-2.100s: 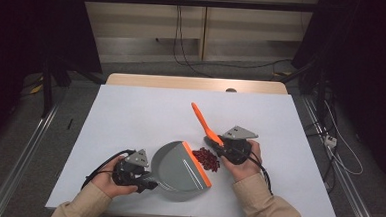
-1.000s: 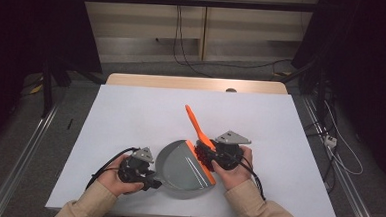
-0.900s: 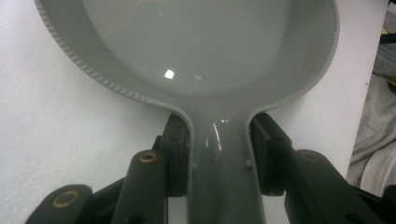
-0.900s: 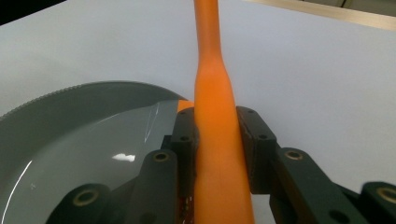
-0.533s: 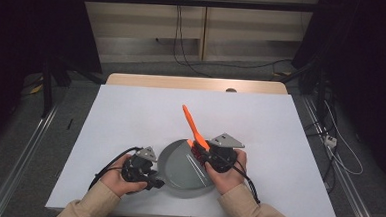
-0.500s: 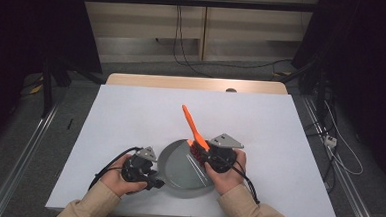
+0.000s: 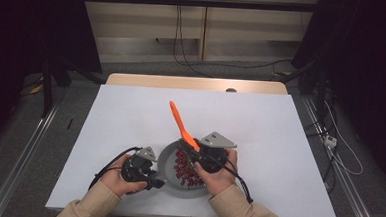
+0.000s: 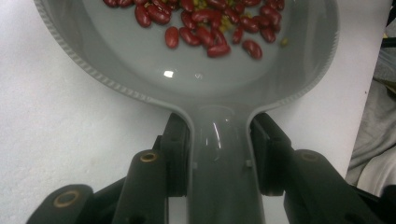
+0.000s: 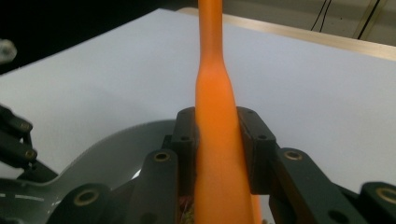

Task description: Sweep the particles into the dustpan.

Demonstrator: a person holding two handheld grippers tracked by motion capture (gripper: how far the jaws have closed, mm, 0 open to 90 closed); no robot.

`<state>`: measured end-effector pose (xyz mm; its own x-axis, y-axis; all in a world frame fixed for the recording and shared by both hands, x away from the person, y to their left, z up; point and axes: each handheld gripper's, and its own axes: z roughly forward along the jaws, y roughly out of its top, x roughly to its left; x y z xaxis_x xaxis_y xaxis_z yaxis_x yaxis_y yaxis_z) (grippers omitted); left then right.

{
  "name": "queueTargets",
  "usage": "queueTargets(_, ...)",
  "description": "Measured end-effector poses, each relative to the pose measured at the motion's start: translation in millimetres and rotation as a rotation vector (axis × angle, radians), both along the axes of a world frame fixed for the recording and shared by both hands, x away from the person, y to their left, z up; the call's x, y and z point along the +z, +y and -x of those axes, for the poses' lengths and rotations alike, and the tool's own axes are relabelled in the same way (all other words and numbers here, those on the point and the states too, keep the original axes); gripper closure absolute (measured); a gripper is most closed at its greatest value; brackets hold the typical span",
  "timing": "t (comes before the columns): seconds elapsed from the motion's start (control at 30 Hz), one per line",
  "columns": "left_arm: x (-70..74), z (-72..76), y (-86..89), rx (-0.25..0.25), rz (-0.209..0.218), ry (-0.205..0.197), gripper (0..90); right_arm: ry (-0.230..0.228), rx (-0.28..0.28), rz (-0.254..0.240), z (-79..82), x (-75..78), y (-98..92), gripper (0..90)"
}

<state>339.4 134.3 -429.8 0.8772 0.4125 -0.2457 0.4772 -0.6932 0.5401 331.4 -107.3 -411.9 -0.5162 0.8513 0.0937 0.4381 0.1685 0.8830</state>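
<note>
A grey pan (image 7: 168, 163) lies flat near the table's front edge, with red beans (image 7: 184, 164) piled in it. My left gripper (image 7: 156, 181) is shut on the pan's handle (image 8: 218, 154), its pads on both sides; the red beans (image 8: 205, 21) and a few pale ones lie at the far side of the pan's bowl (image 8: 187, 79). My right gripper (image 7: 194, 156) hangs over the pan's right side, shut on an orange scraper (image 7: 179, 120) whose handle (image 9: 214, 88) slants up and away. The scraper's blade is hidden under the right gripper (image 9: 217, 135).
The white table (image 7: 131, 110) stretches away behind the pan, with a wooden edge (image 7: 192, 83) at the far side. Cables lie on the floor (image 7: 329, 140) to the right. The pan's rim (image 9: 107, 149) and the left gripper (image 9: 14, 140) lie left of the scraper.
The beans that lay on the table to the right of the pan are now inside it. My right gripper has moved left with the scraper, over the pan. The pan has settled flat.
</note>
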Motion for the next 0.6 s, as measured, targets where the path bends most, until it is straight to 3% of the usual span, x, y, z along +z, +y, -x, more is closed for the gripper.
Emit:
queueTargets(0.17, 0.0, -1.2, 0.3, -0.001, -0.001, 0.005, 62.9, -0.028, -0.066, -0.003, -15.7, 8.8, -27.8, 71.3)
queueTargets(0.27, 0.3, -1.3, 0.7, 0.0, -0.001, 0.007, 62.8, -0.021, -0.096, 0.03, -26.9, 3.5, -41.0, 71.3)
queueTargets(0.33, 0.2, -2.0, 1.0, 0.001, 0.0, 0.013, 62.8, -0.026, -0.101, 0.091, -34.1, -4.2, -45.3, 71.2)
queueTargets(0.47, 0.2, -3.8, 1.0, 0.01, -0.005, 0.021, 62.9, -0.031, -0.099, 0.19, -40.0, -18.0, -43.6, 71.3)
queueTargets(0.53, -0.1, -5.4, 0.2, 0.013, -0.006, 0.021, 62.9, -0.039, -0.087, 0.169, -39.9, -23.1, -39.3, 71.3)
queueTargets(0.6, -0.1, -6.8, -0.6, 0.014, -0.005, 0.02, 62.9, -0.023, -0.067, 0.178, -35.5, -23.2, -30.2, 71.0)
